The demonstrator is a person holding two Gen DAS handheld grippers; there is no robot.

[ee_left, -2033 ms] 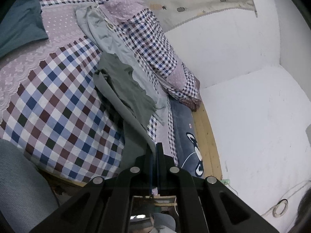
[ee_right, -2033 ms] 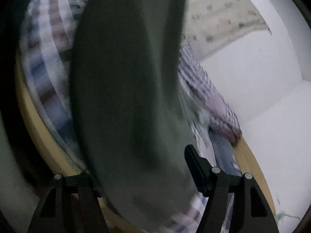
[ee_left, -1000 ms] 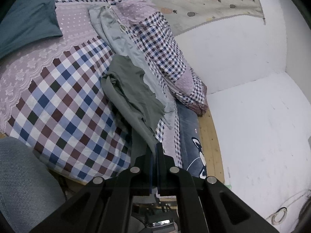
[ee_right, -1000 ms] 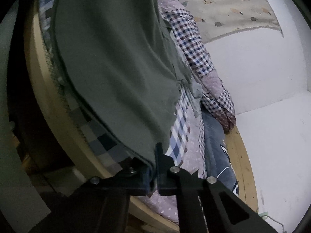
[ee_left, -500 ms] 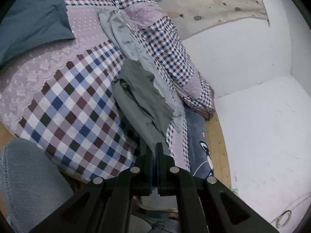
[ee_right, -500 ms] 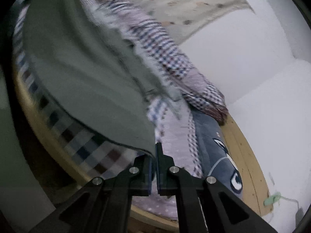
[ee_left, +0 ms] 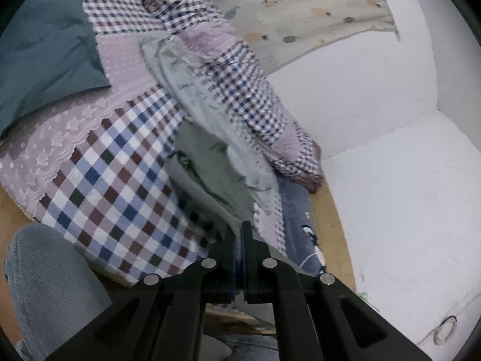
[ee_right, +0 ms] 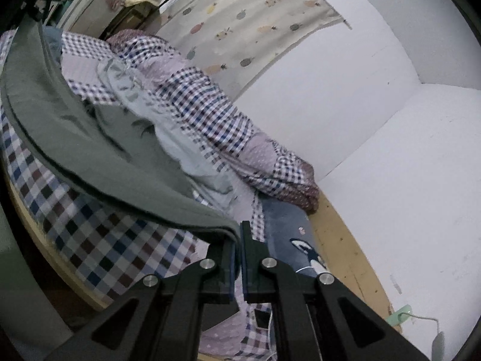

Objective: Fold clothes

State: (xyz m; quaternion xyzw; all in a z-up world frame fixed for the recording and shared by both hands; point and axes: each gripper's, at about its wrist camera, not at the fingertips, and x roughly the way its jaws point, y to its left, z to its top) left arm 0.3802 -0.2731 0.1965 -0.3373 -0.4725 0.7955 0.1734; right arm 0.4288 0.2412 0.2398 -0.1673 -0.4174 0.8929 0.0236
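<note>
Left gripper (ee_left: 239, 234) is sitting clenched, its two fingers pressed together on an edge of the grey-green garment (ee_left: 210, 165); the cloth is running up from the tips onto the bed (ee_left: 114, 186). Right gripper (ee_right: 239, 237) is likewise clamped, pinching a thick hem of the same garment (ee_right: 90, 150), which is stretching away up and to the left over the bed (ee_right: 99, 240) in the right wrist view. Both views are showing some motion blur on the cloth.

The garment is lying partly bunched on the checked bedspread (ee_left: 99, 186), just beside a pale blue-grey garment (ee_left: 192, 96) that is draping along a rolled gingham quilt (ee_left: 240, 69). A teal pillow (ee_left: 45, 57) is sitting at the far left of the bed. A lace-edged lilac band (ee_left: 60, 138) is crossing the bedspread.

A navy blanket with a cartoon figure (ee_left: 300, 225) is hanging over the bed's right edge, by the wooden bed frame (ee_left: 330, 225). A fruit-print curtain (ee_right: 255, 27) is hanging behind the quilt against the white wall (ee_right: 345, 105). A grey fuzzy sleeve or knee (ee_left: 45, 285) is showing at lower left of the left wrist view.

No readable writing, brand or label is showing anywhere.
</note>
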